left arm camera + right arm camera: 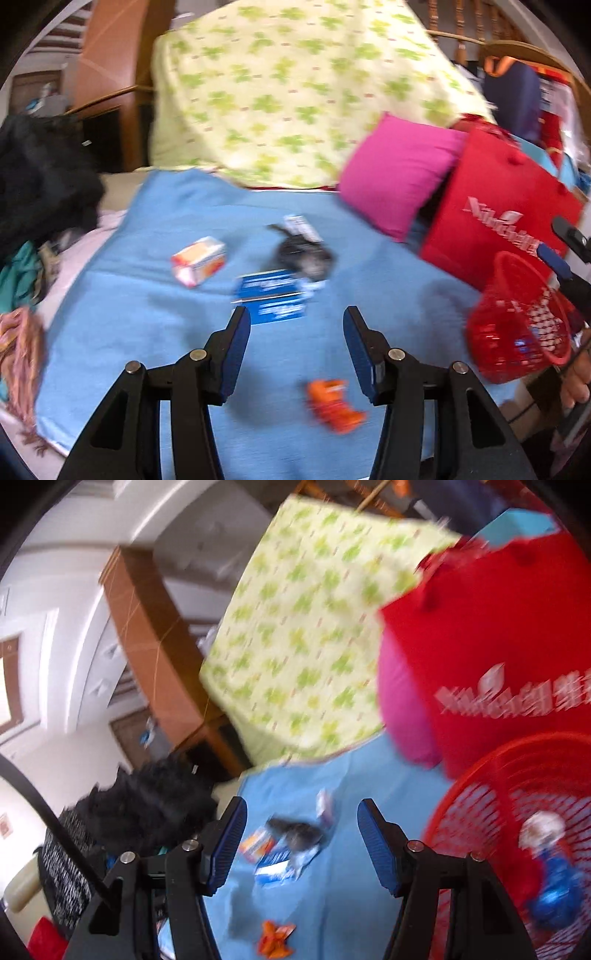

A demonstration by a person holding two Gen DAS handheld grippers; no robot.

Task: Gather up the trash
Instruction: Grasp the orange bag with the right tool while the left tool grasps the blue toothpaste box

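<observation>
Trash lies on a light blue blanket: an orange and white carton, a blue flattened box, a dark crumpled wrapper, a white packet and an orange wrapper. My left gripper is open and empty above the blanket, just short of the blue box, with the orange wrapper below it. A red mesh basket with some trash inside hangs at the right. My right gripper is open and empty, with the basket right beside it. The orange wrapper lies below it.
A green-patterned pillow, a pink cushion and a red bag stand at the back and right. Dark clothes pile up at the left edge. Wooden bed rails run behind.
</observation>
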